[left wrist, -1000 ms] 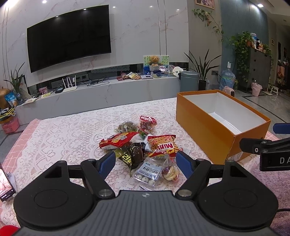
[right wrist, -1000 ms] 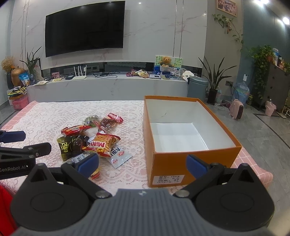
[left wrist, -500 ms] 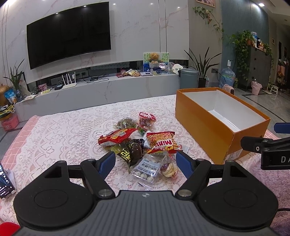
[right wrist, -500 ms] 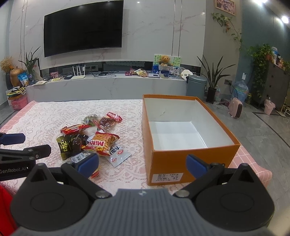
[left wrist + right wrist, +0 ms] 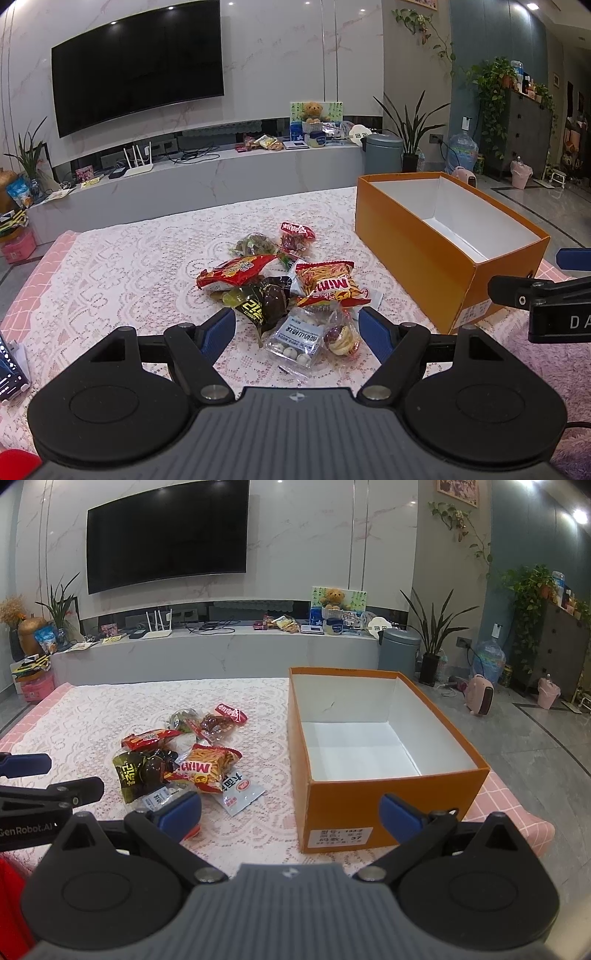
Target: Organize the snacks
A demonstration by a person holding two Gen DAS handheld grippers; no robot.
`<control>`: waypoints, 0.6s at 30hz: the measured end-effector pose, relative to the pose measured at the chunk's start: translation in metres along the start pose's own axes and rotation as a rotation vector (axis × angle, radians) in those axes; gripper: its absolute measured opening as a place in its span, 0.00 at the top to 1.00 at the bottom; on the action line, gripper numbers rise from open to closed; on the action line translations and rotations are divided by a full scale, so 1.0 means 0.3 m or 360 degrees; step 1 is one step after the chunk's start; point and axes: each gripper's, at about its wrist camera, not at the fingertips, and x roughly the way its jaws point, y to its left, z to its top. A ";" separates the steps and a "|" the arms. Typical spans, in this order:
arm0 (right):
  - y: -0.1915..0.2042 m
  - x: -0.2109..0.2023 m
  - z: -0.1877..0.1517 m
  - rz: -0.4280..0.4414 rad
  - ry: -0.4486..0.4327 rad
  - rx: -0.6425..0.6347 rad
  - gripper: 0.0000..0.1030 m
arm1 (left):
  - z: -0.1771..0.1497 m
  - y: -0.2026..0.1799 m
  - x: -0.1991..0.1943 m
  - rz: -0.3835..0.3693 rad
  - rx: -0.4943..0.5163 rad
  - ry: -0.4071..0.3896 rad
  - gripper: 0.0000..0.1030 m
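A pile of snack packets lies on the lace tablecloth: a Mimi stick-snack bag (image 5: 325, 284) (image 5: 210, 766), a red bag (image 5: 236, 271), a dark green packet (image 5: 258, 304) (image 5: 138, 773), a clear pack of white balls (image 5: 295, 336), a white sachet (image 5: 240, 790). An empty orange box (image 5: 417, 247) (image 5: 365, 812) stands to their right. My left gripper (image 5: 296, 328) is open and empty, just before the pile. My right gripper (image 5: 290, 812) is open and empty, before the box's near left corner.
The table (image 5: 122, 273) has a pink checked edge (image 5: 517, 805) on the right. A phone (image 5: 9, 373) lies at the left edge. A TV console (image 5: 221, 653) and plants stand behind the table.
Both grippers have drawn back and lifted slightly; the pile and box sit a little lower and farther in view. Nothing was grasped.
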 end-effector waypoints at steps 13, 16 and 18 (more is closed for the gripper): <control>0.000 0.004 -0.003 0.0000 0.0010 -0.0001 0.03 | -0.002 -0.003 0.005 0.0000 -0.0004 0.0009 0.13; 0.000 0.006 -0.004 0.0000 0.0012 -0.0004 0.03 | -0.003 -0.003 0.006 0.0000 -0.0002 0.0010 0.13; 0.001 0.008 -0.003 0.0000 0.0014 -0.0003 0.03 | -0.003 -0.002 0.006 -0.0002 0.0000 0.0012 0.13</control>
